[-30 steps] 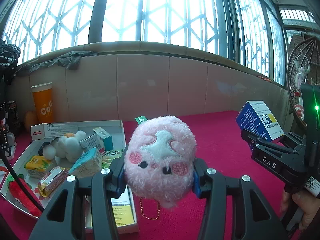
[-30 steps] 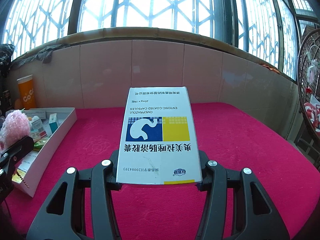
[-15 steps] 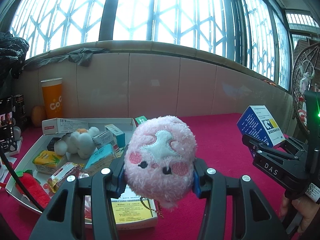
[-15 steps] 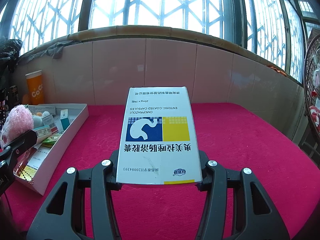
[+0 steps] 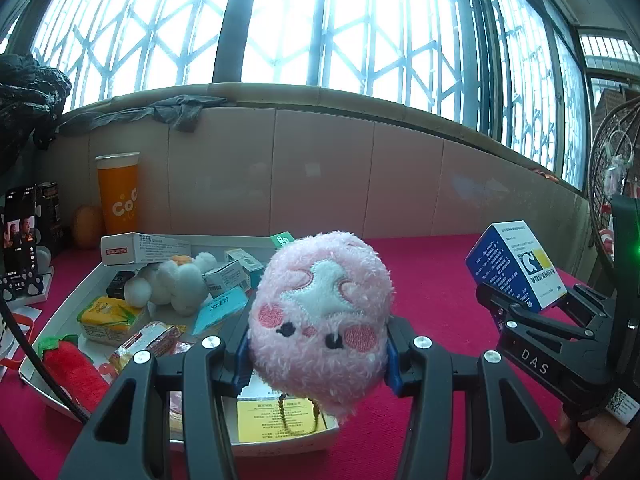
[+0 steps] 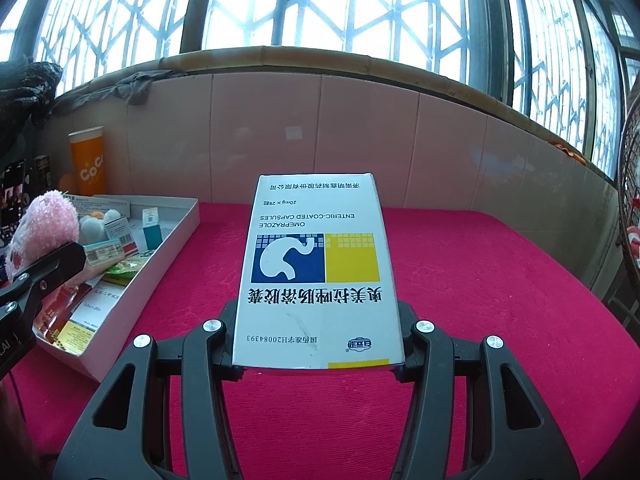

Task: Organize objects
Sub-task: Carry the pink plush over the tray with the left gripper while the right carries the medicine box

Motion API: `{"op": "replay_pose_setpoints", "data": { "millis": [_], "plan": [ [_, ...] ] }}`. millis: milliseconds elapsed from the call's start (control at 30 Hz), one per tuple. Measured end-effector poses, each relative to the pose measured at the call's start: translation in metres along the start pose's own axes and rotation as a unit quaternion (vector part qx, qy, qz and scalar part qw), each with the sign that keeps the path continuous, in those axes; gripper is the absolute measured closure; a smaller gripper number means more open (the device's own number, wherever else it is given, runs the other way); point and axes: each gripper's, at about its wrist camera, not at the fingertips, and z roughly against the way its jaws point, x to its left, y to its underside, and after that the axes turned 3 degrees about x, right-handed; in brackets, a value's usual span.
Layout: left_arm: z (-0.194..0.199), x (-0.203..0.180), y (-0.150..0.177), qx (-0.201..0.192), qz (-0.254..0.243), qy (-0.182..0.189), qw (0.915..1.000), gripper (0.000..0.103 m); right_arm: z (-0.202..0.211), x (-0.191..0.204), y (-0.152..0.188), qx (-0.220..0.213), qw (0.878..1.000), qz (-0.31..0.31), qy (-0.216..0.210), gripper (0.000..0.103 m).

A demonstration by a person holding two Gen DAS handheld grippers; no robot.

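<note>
Left wrist view showed the left gripper [image 5: 318, 344] pinching a pink plush toy [image 5: 320, 320] between its blue pads, held in the air just in front of the white tray [image 5: 60, 320] on the red cloth [image 5: 432, 280]; the right gripper [image 6: 318, 344] clamped a medicine box [image 6: 318, 268] by its sides, raised over bare cloth to the right of the tray. Both items seemed mid-carry, the sorting step underway; the next move probably called for lowering each into a free spot, the crowded tray leaving little room. The plush looked soft and fuzzy, with rosy cheeks and a bead chain hanging below; the box was white, blue and yellow, rigid.
</note>
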Motion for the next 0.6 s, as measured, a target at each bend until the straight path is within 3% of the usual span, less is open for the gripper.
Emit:
{"op": "replay_pose_setpoints", "data": {
  "millis": [600],
  "plan": [
    [0.009,0.02,0.001,-0.005,0.012,-0.02,0.9997,0.053,0.004,0.02,0.002,0.003,1.0,0.017,-0.014,0.052]
  ]
}}
